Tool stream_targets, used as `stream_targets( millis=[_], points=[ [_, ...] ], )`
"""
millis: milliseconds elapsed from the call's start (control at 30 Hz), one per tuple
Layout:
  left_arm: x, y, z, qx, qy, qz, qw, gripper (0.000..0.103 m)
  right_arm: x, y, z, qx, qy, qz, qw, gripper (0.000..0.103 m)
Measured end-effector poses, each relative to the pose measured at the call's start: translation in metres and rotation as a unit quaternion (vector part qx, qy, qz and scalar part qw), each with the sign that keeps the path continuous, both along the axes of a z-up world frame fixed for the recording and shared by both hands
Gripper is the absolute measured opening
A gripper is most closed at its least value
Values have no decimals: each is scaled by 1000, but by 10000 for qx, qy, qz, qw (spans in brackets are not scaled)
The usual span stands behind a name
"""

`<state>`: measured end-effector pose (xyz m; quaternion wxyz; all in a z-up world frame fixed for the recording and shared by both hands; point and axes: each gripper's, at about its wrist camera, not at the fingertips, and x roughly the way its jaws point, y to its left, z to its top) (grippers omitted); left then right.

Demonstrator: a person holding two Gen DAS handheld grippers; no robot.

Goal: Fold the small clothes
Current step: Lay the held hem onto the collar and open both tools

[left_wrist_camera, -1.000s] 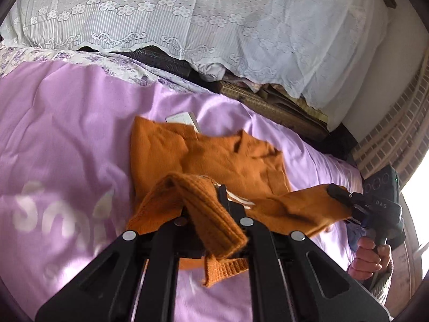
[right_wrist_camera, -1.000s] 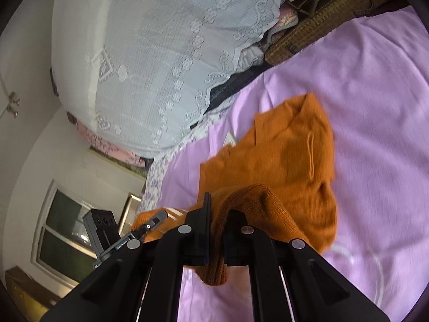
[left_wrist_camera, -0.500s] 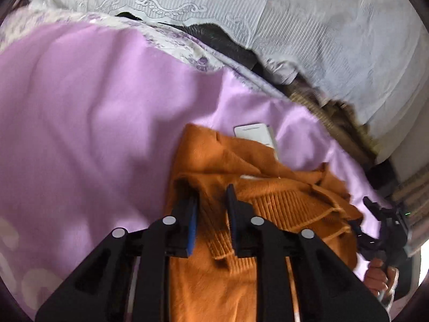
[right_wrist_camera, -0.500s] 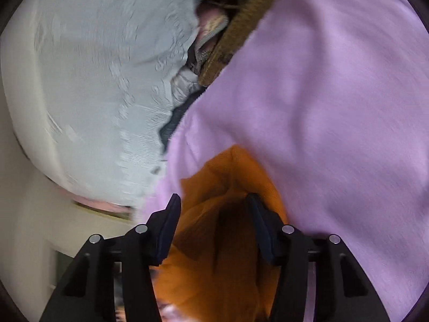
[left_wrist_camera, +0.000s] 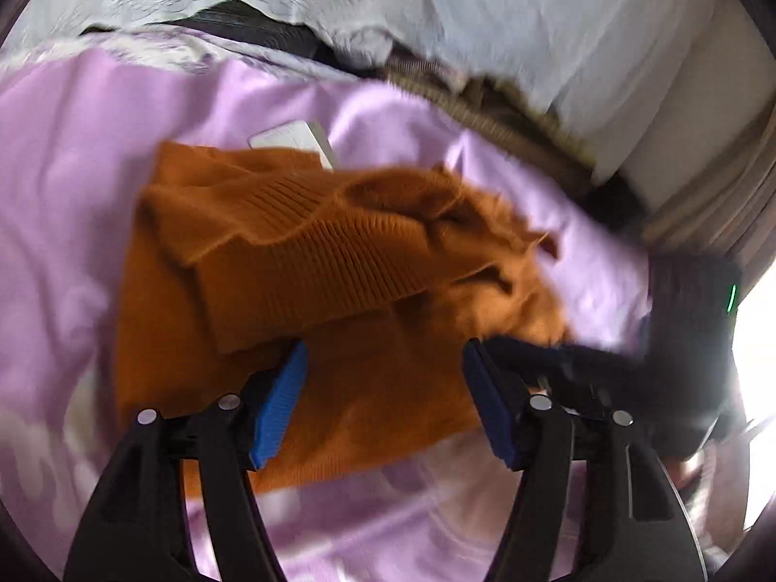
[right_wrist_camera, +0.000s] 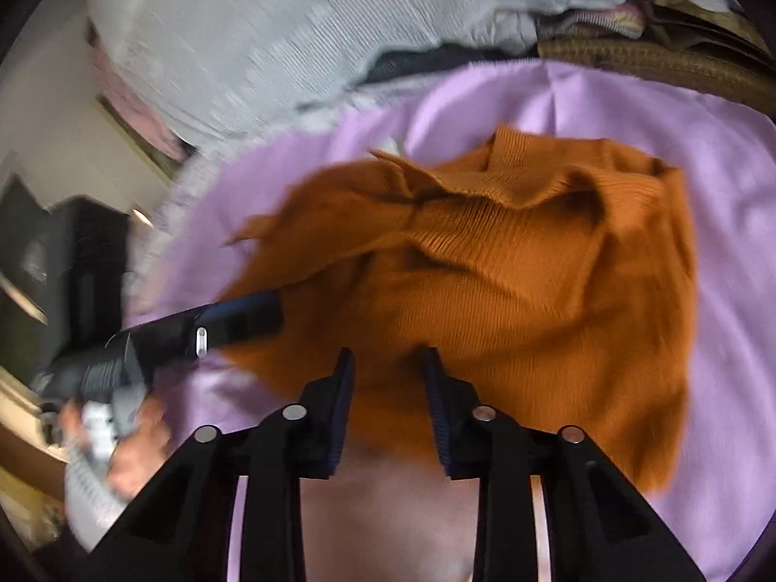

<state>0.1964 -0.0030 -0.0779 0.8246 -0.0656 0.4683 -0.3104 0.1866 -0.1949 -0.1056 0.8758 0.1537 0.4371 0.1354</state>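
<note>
An orange knit sweater [left_wrist_camera: 310,281] lies folded over itself on the lilac bedsheet [left_wrist_camera: 72,184]. A ribbed band crosses its top. My left gripper [left_wrist_camera: 383,388] hovers over the sweater's near part. Its jaws are opening wide, and the blue pads hold nothing. In the right wrist view the same sweater [right_wrist_camera: 533,266] fills the middle, rumpled. My right gripper [right_wrist_camera: 388,388] sits at its near edge. Its jaws are closing with a gap still between them, and the knit shows behind that gap, not pinched. One of the left gripper's fingers [right_wrist_camera: 233,320] reaches onto the sweater's left side.
A flat white slab [left_wrist_camera: 291,138] pokes out from under the sweater's far edge. A pile covered in white lace [left_wrist_camera: 436,9] and a brown woven mat [right_wrist_camera: 654,63] border the back of the bed. A hand [right_wrist_camera: 131,460] holds the left tool.
Both grippers were shut on lifted parts of the sweater; they have let go and it now lies folded on the sheet. Left jaws spread wide. Right jaws opened, then narrowed.
</note>
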Motion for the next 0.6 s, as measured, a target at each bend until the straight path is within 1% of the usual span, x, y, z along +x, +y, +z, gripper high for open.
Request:
stream_targets(
  millis=[33, 67, 100, 133, 167, 200, 233, 267, 300, 333, 367, 400, 433, 467, 500, 533, 567, 600],
  points=[
    [4, -4, 0, 112, -34, 42, 9999, 64, 15, -7, 8, -119, -166, -386, 9990, 12],
    [14, -6, 2, 219, -39, 230, 9995, 64, 23, -18, 19, -78, -469, -801, 9956, 15],
    [23, -5, 7, 228, -41, 429, 9988, 64, 26, -30, 30, 185, -767, -1056, 9913, 15],
    [29, -2, 14, 207, -99, 632, 9977, 64, 30, -45, 40, 622, -988, -1261, 9851, 15],
    [32, 2, 23, 158, -208, 822, 9963, 64, 31, -52, 42, 813, -1010, -1345, 9824, 16],
    [33, 9, 36, 20, -382, 991, 9943, 64, 28, -58, 45, 1002, -1026, -1373, 9801, 17],
    [32, 13, 43, -66, -488, 1007, 9937, 64, 20, -62, 48, 1061, -1100, -1299, 9797, 17],
    [28, 15, 49, -123, -593, 972, 9934, 66, 12, -62, 49, 951, -1155, -1278, 9805, 17],
    [24, 13, 52, -114, -686, 889, 9936, 71, 6, -56, 49, 766, -1208, -1312, 9810, 17],
    [22, 10, 50, -41, -749, 843, 9936, 74, 0, -56, 47, 628, -1246, -1351, 9810, 17],
    [22, 5, 47, 155, -843, 866, 9926, 74, -4, -58, 44, 578, -1245, -1357, 9812, 17],
    [25, 3, 45, 322, -883, 954, 9910, 74, 2, -57, 38, 603, -1167, -1315, 9826, 17],
    [36, -1, 37, 625, -797, 1189, 9877, 74, 9, -59, 32, 626, -1030, -1290, 9843, 17],
    [45, 1, 29, 742, -613, 1358, 9861, 74, 8, -63, 26, 642, -947, -1302, 9849, 18],
    [56, 4, 23, 817, -409, 1508, 9843, 74, 12, -70, 16, 630, -774, -1348, 9858, 20],
    [70, 9, 8, 1001, -99, 1713, 9801, 74, 15, -73, 4, 580, -605, -1429, 9862, 22],
    [81, 15, -10, 1281, 101, 1955, 9722, 77, 24, -87, -19, 670, -294, -1676, 9831, 17],
    [86, 20, -21, 1399, 200, 2110, 9672, 89, 25, -98, -33, 932, -205, -1747, 9800, 0]
  ],
)
